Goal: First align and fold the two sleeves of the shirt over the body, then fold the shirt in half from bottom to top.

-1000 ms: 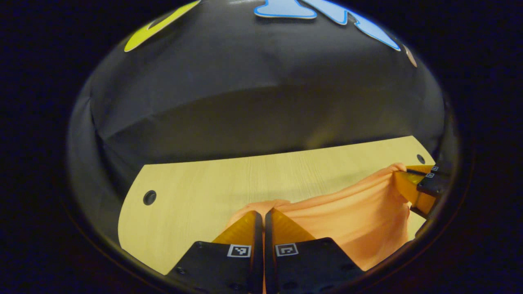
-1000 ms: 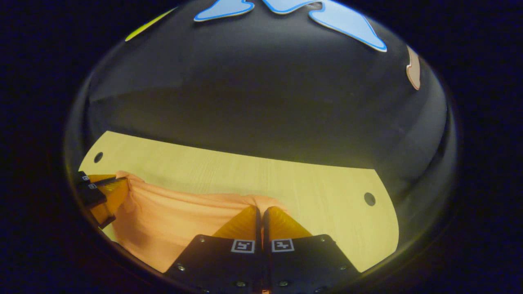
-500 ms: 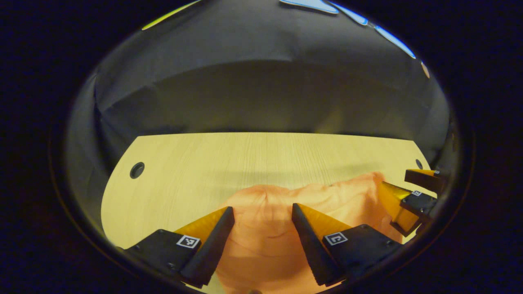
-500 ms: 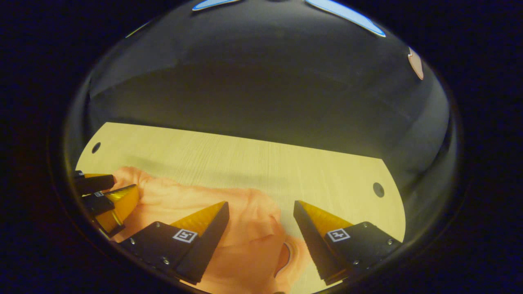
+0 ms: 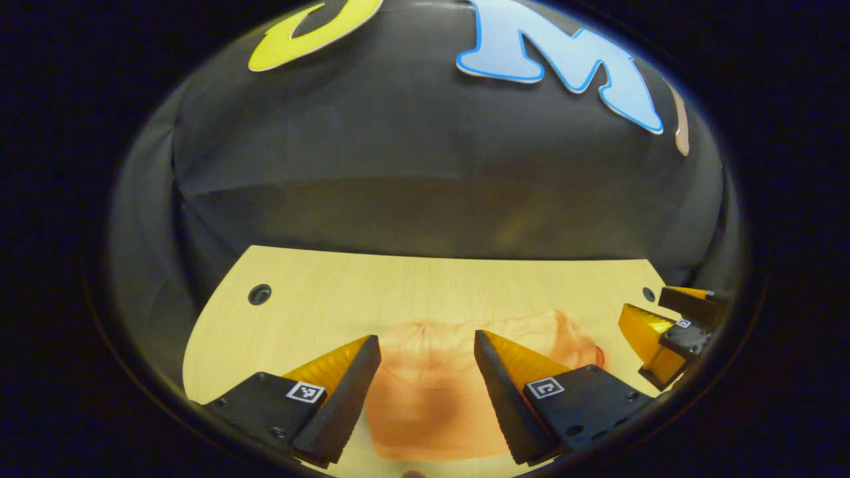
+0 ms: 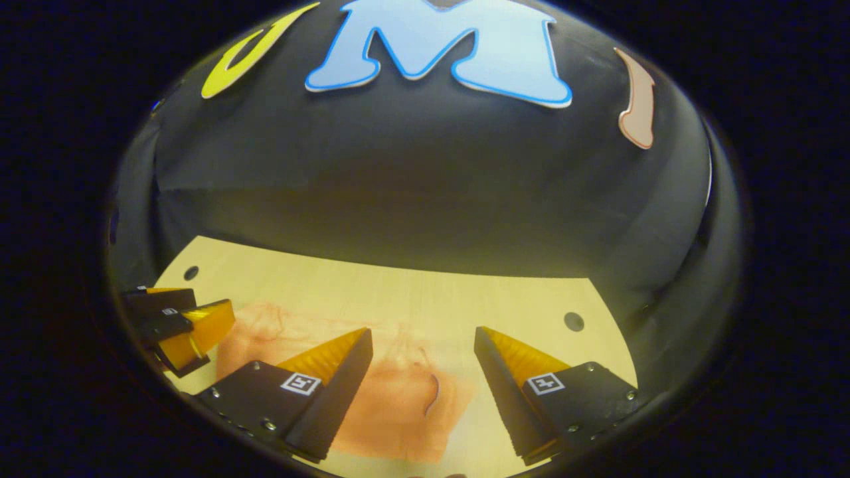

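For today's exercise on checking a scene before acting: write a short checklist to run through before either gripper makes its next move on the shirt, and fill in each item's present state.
1. Left gripper open, holding nothing: ok.
2. Right gripper open, holding nothing: ok.
3. Shirt lying on the table, free of both grippers: ok.
4. Both sleeves folded over the body: cannot tell; the cloth is blurred.
5. Bottom-to-top fold lined up edge to edge: cannot tell.
6. The two grippers apart from each other: ok.
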`<state>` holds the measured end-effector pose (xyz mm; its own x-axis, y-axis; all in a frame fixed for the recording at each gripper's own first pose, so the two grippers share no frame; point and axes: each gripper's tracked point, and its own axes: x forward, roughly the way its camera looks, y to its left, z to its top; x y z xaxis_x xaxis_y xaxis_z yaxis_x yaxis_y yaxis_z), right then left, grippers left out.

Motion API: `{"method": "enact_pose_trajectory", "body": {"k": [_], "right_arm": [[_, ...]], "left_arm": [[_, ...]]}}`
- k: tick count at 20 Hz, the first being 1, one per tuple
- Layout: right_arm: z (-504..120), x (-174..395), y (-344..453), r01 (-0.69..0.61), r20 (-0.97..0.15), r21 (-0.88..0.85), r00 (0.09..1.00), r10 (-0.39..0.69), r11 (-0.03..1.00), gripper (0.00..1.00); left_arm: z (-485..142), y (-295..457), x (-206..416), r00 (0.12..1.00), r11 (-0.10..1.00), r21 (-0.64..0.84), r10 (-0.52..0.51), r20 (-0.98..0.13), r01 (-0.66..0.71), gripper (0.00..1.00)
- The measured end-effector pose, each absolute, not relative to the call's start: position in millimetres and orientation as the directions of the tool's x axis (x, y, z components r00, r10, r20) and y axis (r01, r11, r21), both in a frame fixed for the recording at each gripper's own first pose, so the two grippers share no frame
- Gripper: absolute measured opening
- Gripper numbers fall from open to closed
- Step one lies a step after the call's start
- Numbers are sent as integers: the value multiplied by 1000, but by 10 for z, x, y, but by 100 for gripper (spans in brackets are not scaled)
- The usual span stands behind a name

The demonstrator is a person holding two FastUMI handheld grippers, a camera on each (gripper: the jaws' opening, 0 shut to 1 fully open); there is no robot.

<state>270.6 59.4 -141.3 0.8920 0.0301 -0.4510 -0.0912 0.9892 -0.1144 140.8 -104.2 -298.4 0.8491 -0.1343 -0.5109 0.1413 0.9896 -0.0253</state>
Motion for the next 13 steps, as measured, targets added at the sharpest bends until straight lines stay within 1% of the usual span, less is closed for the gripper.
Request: {"method": "enact_pose_trajectory", "body": {"k": [1, 3, 5, 7, 12, 13], "right_arm": [[-1294, 2556, 569, -95, -434, -116, 900, 35, 989, 99], [-1063, 2264, 549, -95, -407, -123, 913, 37, 988, 96], [-752, 1853, 505, -108, -376, -106, 925, 61, 988, 96], [-566, 1590, 425, -108, -346, -113, 936, 63, 988, 96], [-329, 1049, 470, -141, -301, -70, 947, 113, 988, 99], [-298, 955, 494, -147, -289, -54, 949, 125, 988, 96]], "left_arm": [[-2816, -1059, 1243, 856, 988, -35, -148, -495, 151, 94], [-2486, -1016, 917, 872, 986, -38, -163, -461, 164, 95], [-2063, -937, 415, 892, 984, -26, -172, -419, 177, 95], [-1808, -865, 145, 904, 984, -22, -173, -390, 178, 95], [-1394, -570, -471, 941, 987, -8, -156, -301, 161, 95], [-1355, -541, -578, 945, 987, -17, -157, -288, 159, 95]]}}
